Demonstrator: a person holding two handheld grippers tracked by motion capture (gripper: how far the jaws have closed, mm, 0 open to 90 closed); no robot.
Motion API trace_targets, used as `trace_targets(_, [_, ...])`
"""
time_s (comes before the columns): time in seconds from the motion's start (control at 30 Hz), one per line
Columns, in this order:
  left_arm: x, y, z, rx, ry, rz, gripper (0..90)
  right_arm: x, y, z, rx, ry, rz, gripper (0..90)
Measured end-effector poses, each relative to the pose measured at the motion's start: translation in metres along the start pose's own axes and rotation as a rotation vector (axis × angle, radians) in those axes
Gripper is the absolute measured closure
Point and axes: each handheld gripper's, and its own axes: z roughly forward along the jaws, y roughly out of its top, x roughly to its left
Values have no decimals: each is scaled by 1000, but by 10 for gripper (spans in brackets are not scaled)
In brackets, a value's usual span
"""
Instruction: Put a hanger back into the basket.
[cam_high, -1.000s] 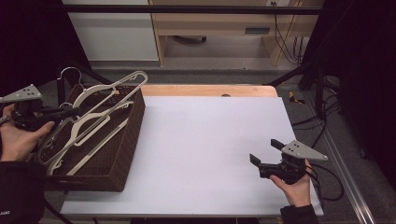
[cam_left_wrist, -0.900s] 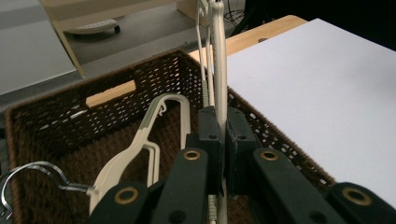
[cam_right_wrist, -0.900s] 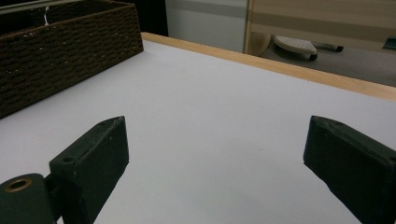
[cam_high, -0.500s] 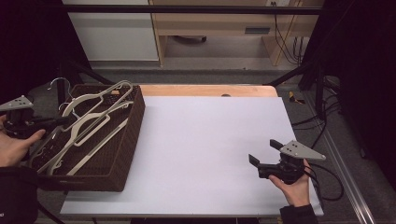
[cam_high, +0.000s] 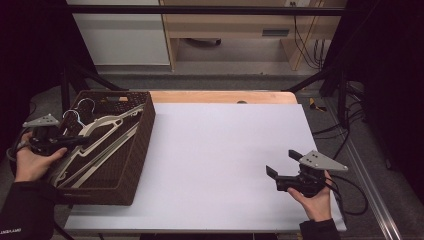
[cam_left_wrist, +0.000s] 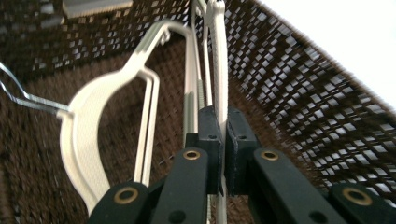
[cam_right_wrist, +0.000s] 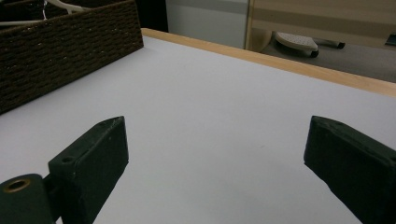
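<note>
Low over the basket, left tongs pinch a white hanger; right tongs rest level, spread.

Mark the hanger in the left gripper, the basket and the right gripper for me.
hanger (cam_left_wrist: 220, 70), left gripper view, on its white bar just above the fingers.
basket (cam_high: 141, 145), high view, on its right woven wall.
right gripper (cam_high: 283, 164), high view, midway between its open fingertips.
</note>
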Motion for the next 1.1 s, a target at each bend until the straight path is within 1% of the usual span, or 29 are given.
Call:
trace_targets(0.1, [3, -5, 6, 16, 20, -27, 859, 0, 0, 1, 0, 0, -2, 67])
trace_targets(0.17, [6, -9, 7, 45, 52, -47, 848, 0, -1, 1, 1, 0, 0, 68])
trace_targets(0.2, [7, -11, 7, 56, 72, -57, 819, 0, -1, 1, 4, 3, -1, 68])
trace_targets(0.27, [10, -14, 5, 49, 112, -82, 745, 0, -1, 2, 6, 4, -3, 67])
trace_targets(0.3, [11, -15, 3, 49, 133, -91, 732, 0, -1, 2, 6, 6, -4, 67])
trace_targets(0.33, [12, -16, 1, 42, 147, -106, 710, 0, -1, 3, 5, 4, 0, 67])
trace_targets(0.4, [10, -16, -5, -2, 164, -119, 644, 0, -1, 3, 6, 3, 0, 66])
trace_targets(0.43, [8, -15, -10, -34, 164, -115, 609, 0, -1, 3, 5, 3, 0, 66])
trace_targets(0.5, [3, -12, -17, -80, 164, -109, 553, 0, -1, 2, 5, 0, 2, 66])
trace_targets(0.53, [-1, -11, -20, -105, 158, -112, 510, -1, -2, 2, 5, -1, 1, 66])
trace_targets(0.57, [-5, -9, -23, -129, 141, -117, 463, -1, -2, 2, 4, -2, 2, 65])
trace_targets(0.6, [-10, -8, -26, -156, 129, -112, 416, -1, -2, 2, 3, -2, 3, 65])
trace_targets(0.63, [-16, -7, -27, -184, 116, -105, 381, -1, -2, 1, 5, -2, 7, 65])
trace_targets(0.67, [-23, -6, -29, -203, 99, -84, 344, -1, -2, 1, 3, -2, 7, 64])
trace_targets(0.7, [-28, -6, -29, -224, 88, -75, 307, -2, -2, 1, 1, -2, 11, 64])
trace_targets(0.73, [-37, -5, -28, -250, 71, -61, 277, -3, -2, 0, 1, -1, 13, 63])
trace_targets(0.83, [-57, -2, -24, -284, 31, -28, 205, -3, -3, 0, -3, -6, 19, 61])
trace_targets(0.87, [-66, -1, -21, -293, 10, -14, 181, -4, -3, 0, -4, -6, 21, 58])
trace_targets(0.9, [-72, 0, -19, -300, -2, -9, 166, -4, -3, -1, -5, -5, 22, 55])
trace_targets(0.97, [-88, 0, -12, -310, -38, 16, 136, -5, -3, -1, -9, -6, 20, 52])
trace_targets(1.0, [-93, 0, -10, -311, -53, 24, 127, -5, -3, -2, -12, -4, 20, 51])
trace_targets(1.03, [-101, 0, -5, -319, -72, 33, 124, -5, -3, -2, -15, -1, 21, 50])
trace_targets(1.1, [-112, 0, 1, -325, -90, 42, 118, -7, -3, -4, -18, 0, 19, 48])
